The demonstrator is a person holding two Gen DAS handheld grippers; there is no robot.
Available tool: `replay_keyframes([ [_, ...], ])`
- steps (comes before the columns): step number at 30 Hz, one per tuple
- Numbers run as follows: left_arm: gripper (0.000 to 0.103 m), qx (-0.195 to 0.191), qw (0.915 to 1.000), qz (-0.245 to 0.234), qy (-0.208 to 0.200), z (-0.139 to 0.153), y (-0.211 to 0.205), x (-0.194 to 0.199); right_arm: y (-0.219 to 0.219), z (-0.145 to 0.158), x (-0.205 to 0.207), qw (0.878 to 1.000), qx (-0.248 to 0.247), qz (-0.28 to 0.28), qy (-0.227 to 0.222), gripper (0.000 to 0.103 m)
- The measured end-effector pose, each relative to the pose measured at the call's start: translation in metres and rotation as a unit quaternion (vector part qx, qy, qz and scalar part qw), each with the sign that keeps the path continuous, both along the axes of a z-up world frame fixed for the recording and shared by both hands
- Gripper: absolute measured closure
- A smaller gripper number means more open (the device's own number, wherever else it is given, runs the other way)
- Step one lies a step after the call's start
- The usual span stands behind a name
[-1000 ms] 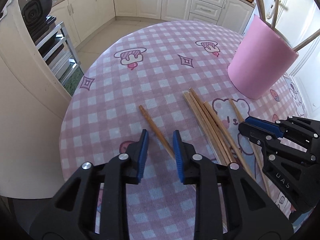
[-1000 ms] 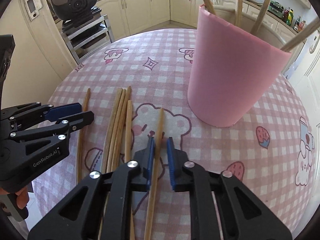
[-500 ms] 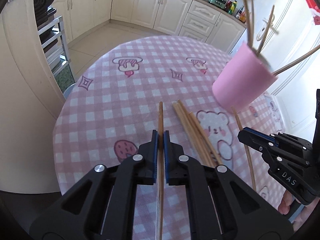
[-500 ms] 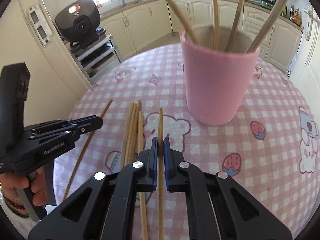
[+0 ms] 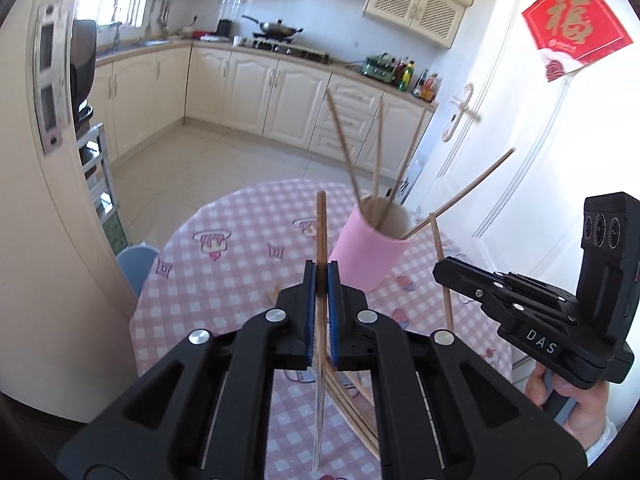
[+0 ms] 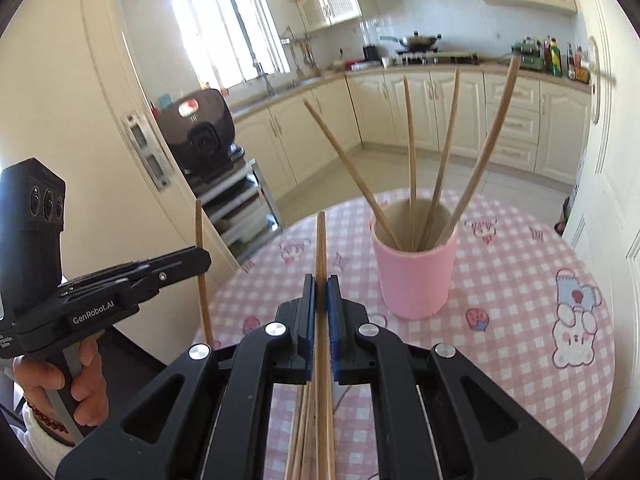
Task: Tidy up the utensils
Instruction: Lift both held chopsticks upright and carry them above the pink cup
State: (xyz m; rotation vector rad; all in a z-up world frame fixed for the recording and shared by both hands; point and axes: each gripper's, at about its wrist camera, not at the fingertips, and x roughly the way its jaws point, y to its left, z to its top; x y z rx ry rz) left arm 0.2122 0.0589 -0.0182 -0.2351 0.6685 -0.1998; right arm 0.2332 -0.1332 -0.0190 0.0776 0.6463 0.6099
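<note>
My left gripper (image 5: 321, 270) is shut on a wooden chopstick (image 5: 321, 224) and holds it upright above the table. My right gripper (image 6: 321, 282) is shut on another chopstick (image 6: 321, 240), also upright. Each gripper shows in the other's view, the right one (image 5: 440, 268) with its stick (image 5: 440, 264), the left one (image 6: 202, 256) with its stick (image 6: 200, 248). A pink cup (image 5: 374, 250) (image 6: 414, 276) stands ahead on the table with several chopsticks (image 6: 412, 168) in it. Several more chopsticks (image 5: 352, 408) (image 6: 306, 432) lie on the cloth below the grippers.
The round table has a pink checked cloth (image 5: 232, 264) (image 6: 520, 280). A blue stool (image 5: 134, 262) stands at its left edge. A cream fridge (image 5: 40, 200), a metal rack with a black appliance (image 6: 200, 132), kitchen cabinets and a white door (image 5: 500, 140) surround it.
Both grippers closed on a chopstick each, lifted them off the table and tipped them upright. The cup now sits farther ahead and lower in both views.
</note>
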Motion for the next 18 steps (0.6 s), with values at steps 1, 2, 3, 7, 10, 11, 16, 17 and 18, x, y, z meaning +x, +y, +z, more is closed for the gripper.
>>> replay_keyframes([
  [1, 0.097, -0.001, 1.0000, -0.002, -0.006, 0.003, -0.003, -0.004, 0.000, 0.003, -0.002, 1.000, 0.004, 0.001, -0.008, 0.098],
  [2, 0.097, -0.001, 0.9999, -0.003, -0.013, 0.008, -0.004, -0.007, 0.000, 0.006, -0.003, 1.000, 0.007, 0.001, -0.014, 0.098],
  [3, 0.097, -0.002, 0.9998, -0.005, -0.018, 0.012, -0.005, -0.009, 0.000, 0.009, -0.005, 1.000, 0.011, 0.003, -0.019, 0.098],
  [7, 0.097, -0.004, 0.9993, -0.011, -0.035, 0.023, -0.009, -0.017, 0.000, 0.014, -0.010, 0.999, 0.021, 0.002, -0.035, 0.098],
  [10, 0.097, -0.009, 0.9989, -0.015, -0.043, 0.030, -0.011, -0.022, -0.001, 0.015, -0.013, 0.999, 0.020, -0.002, -0.044, 0.098],
  [11, 0.097, -0.009, 0.9988, -0.018, -0.044, 0.031, -0.012, -0.023, -0.001, 0.017, -0.014, 0.999, 0.021, -0.006, -0.047, 0.098],
  [16, 0.097, -0.010, 0.9981, -0.018, -0.058, 0.041, -0.015, -0.024, -0.005, 0.028, -0.020, 0.997, 0.018, -0.016, -0.068, 0.098],
  [17, 0.097, -0.008, 0.9978, -0.017, -0.063, 0.042, -0.016, -0.024, -0.006, 0.030, -0.022, 0.997, 0.018, -0.019, -0.074, 0.098],
  [18, 0.097, -0.004, 0.9975, -0.016, -0.068, 0.045, -0.018, -0.024, -0.007, 0.033, -0.023, 0.996, 0.017, -0.023, -0.081, 0.098],
])
